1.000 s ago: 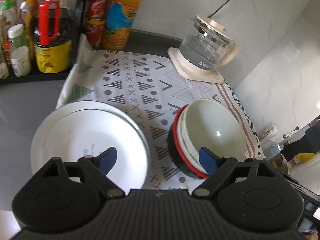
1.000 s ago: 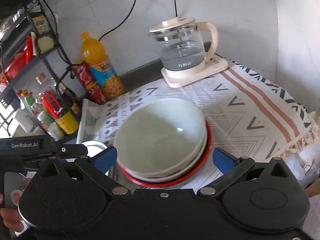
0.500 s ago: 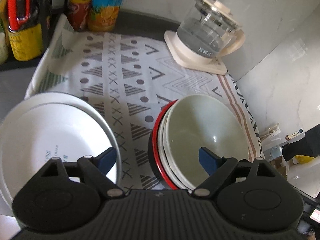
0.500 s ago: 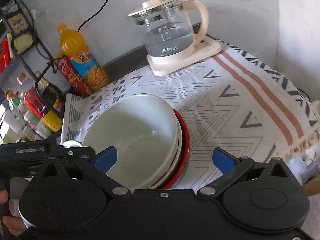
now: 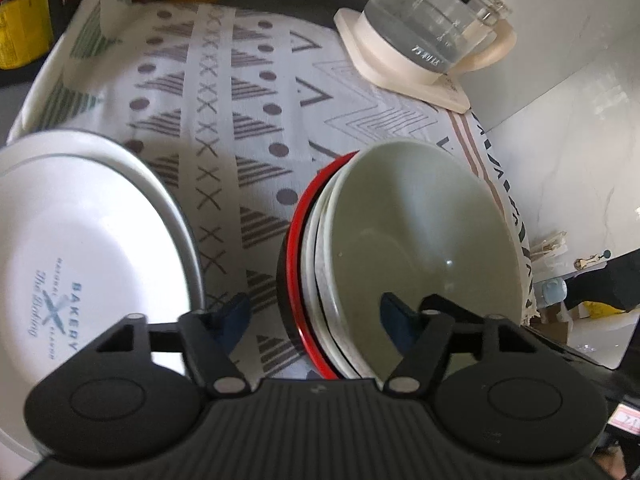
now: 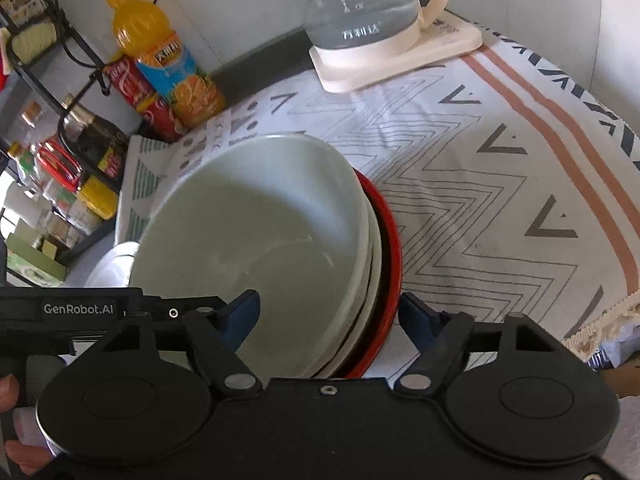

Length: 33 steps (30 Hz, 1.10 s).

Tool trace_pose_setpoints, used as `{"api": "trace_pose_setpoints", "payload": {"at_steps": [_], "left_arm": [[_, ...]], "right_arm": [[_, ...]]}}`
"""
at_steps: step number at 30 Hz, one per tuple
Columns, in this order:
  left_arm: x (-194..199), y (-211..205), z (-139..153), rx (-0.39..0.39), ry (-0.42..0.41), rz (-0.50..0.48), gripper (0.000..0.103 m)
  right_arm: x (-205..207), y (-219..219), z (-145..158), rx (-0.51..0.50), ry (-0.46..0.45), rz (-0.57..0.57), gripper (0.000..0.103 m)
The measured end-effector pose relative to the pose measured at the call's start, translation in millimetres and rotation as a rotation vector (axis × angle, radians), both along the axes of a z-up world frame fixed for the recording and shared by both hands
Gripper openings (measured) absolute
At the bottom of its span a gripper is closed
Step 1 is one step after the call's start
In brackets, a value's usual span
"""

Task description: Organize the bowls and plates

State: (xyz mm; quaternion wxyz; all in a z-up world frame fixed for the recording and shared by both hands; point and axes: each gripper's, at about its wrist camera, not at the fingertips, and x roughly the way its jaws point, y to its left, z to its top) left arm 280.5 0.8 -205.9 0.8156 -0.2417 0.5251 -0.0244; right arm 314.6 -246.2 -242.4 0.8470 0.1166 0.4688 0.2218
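Note:
A stack of bowls, pale green bowl (image 5: 420, 232) on top of white ones and a red-rimmed black bowl (image 5: 298, 240), sits on the patterned cloth. White plates (image 5: 80, 240) printed "BAKERY" lie stacked to its left. My left gripper (image 5: 316, 320) is open and straddles the stack's left rim: one finger outside, one inside the green bowl. My right gripper (image 6: 328, 316) is open and straddles the right rim of the same stack (image 6: 256, 232), touching nothing that I can see.
A glass kettle (image 5: 432, 28) on its cream base stands at the back right of the cloth (image 5: 240, 120). Bottles and cans (image 6: 168, 76) and a wire rack (image 6: 52, 92) line the back left. The cloth's fringed edge (image 6: 600, 316) hangs off the right side.
Both grippers have come down and in towards the bowl stack, and their jaws have narrowed a little. The bowls and plates have not moved.

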Motion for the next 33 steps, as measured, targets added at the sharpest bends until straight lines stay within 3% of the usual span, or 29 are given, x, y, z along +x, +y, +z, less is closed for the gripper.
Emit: {"api": "trace_pose_setpoints", "payload": {"at_steps": [4, 8, 21, 33], "left_arm": [[5, -1, -6, -0.018, 0.019, 0.004, 0.045], [7, 1, -10, 0.001, 0.03, 0.026, 0.031], [0, 10, 1, 0.022, 0.004, 0.032, 0.03], [-13, 36, 37, 0.03, -0.071, 0.076, 0.03]], "right_arm": [[8, -4, -7, -0.021, 0.034, -0.016, 0.048], [11, -7, -7, -0.004, 0.048, -0.015, 0.045], [4, 0, 7, 0.04, 0.032, -0.022, 0.039], [3, 32, 43, 0.068, -0.034, 0.005, 0.039]]}}
